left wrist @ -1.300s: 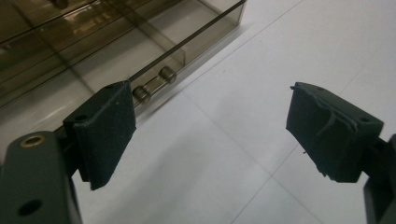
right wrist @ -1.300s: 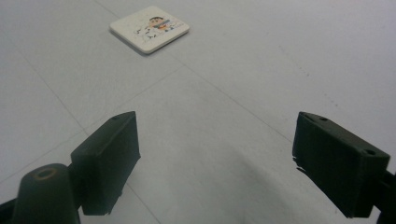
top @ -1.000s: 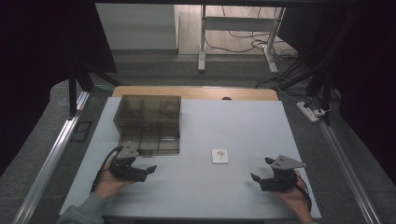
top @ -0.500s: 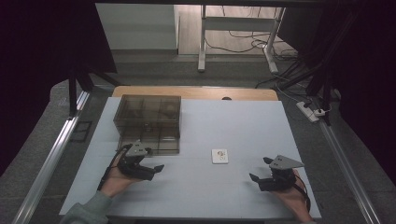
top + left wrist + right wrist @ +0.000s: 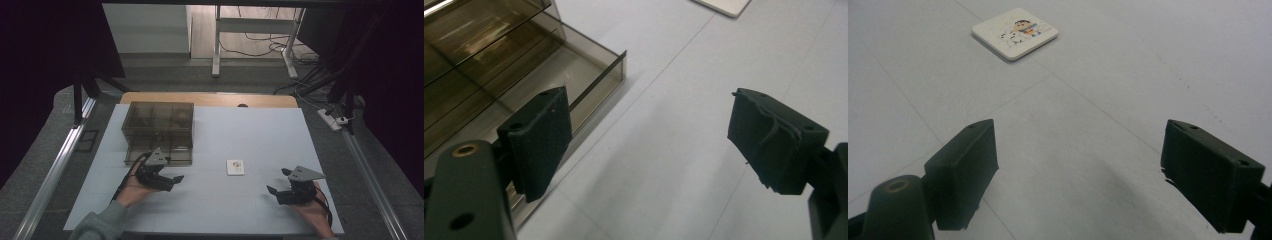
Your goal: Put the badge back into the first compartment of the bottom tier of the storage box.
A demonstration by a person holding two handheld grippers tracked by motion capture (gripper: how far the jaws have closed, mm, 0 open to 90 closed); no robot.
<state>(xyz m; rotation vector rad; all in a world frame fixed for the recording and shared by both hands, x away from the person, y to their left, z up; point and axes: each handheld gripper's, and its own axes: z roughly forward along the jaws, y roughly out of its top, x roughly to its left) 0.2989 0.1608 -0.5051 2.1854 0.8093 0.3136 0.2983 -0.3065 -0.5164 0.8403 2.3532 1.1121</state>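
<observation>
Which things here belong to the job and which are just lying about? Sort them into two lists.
Belonging to the job:
- small white square tile with a cartoon picture
- smoky transparent plastic compartment box
- left tool, open, empty
- right tool, open, empty

Lying about:
- white power strip on the floor
- white metal table frame behind
</observation>
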